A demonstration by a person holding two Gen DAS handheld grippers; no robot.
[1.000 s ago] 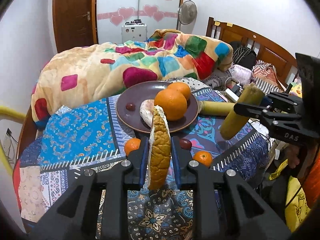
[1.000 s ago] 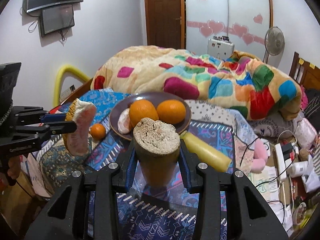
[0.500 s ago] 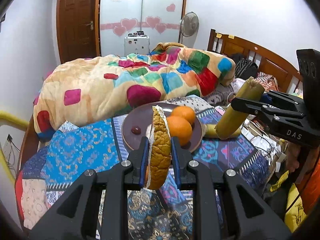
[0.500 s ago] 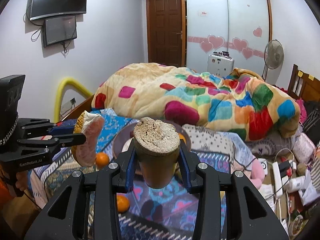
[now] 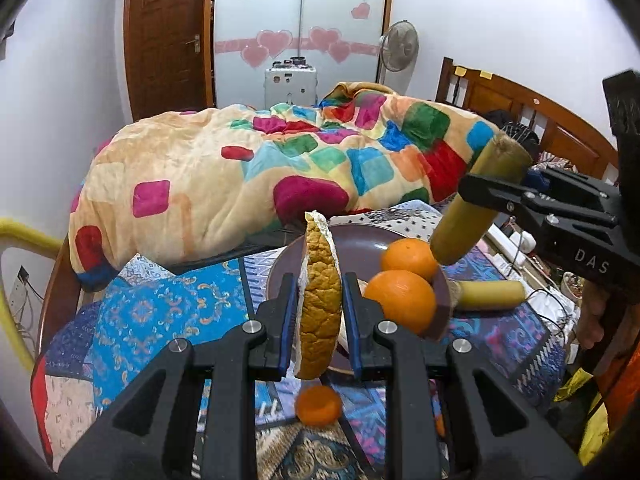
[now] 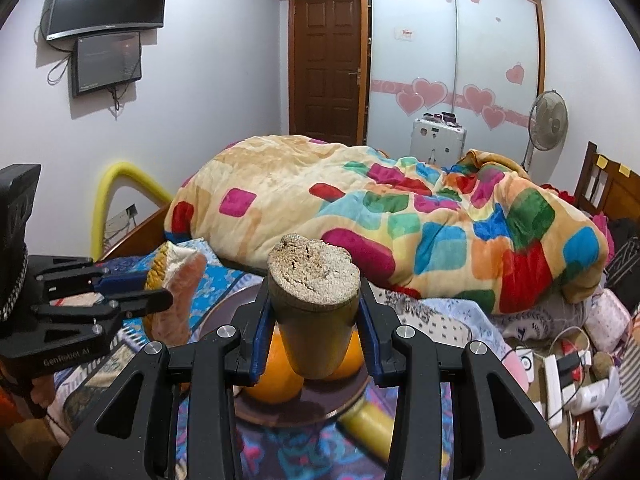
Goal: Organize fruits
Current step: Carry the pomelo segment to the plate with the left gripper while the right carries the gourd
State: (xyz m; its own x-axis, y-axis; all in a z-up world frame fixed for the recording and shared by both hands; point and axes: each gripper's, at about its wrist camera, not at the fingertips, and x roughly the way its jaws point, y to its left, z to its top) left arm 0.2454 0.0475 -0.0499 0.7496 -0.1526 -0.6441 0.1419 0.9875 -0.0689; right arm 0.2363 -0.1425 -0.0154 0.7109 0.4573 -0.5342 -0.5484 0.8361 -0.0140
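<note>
While both grippers hold fruit, two oranges (image 5: 400, 300) fill the plate (image 5: 360, 240).

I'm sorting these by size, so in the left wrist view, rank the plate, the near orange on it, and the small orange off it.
Largest to smallest:
1. plate
2. near orange
3. small orange, though it lies nearer the camera and is blurred.

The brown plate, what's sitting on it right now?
Two oranges sit on the brown plate. The fruit wedge held in the left tongs covers part of the plate, so anything behind it stays hidden.
</note>
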